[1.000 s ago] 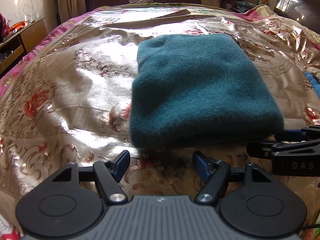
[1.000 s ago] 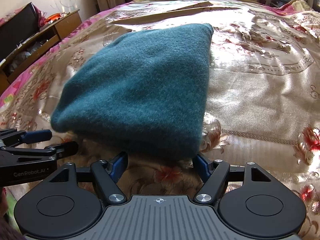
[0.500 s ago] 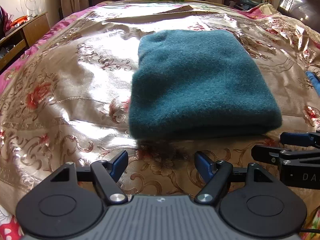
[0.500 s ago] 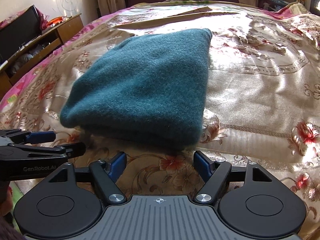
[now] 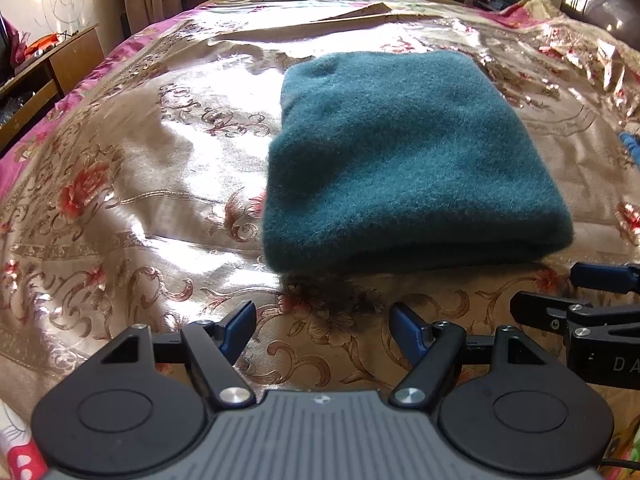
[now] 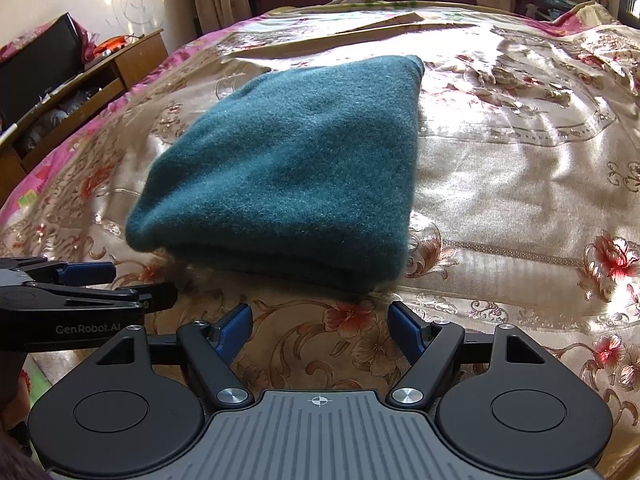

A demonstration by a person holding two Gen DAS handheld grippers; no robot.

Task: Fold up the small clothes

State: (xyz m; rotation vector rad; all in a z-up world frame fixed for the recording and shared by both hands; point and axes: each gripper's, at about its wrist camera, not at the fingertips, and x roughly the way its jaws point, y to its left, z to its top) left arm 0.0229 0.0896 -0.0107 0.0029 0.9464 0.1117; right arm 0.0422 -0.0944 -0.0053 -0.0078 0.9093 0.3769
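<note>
the folded teal garment (image 5: 404,168) lies on the floral bedspread (image 5: 132,168) just ahead of both empty, spread-jawed grippers, its long axis running away from them, nearer the right gripper (image 6: 320,330) than the left gripper (image 5: 323,330).

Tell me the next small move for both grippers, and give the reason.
Probably draw both back and leave it: the teal fleece garment already lies folded in a neat stack on the floral bedspread. The left gripper and right gripper sit short of its near edge, jaws open, nothing between them.
</note>
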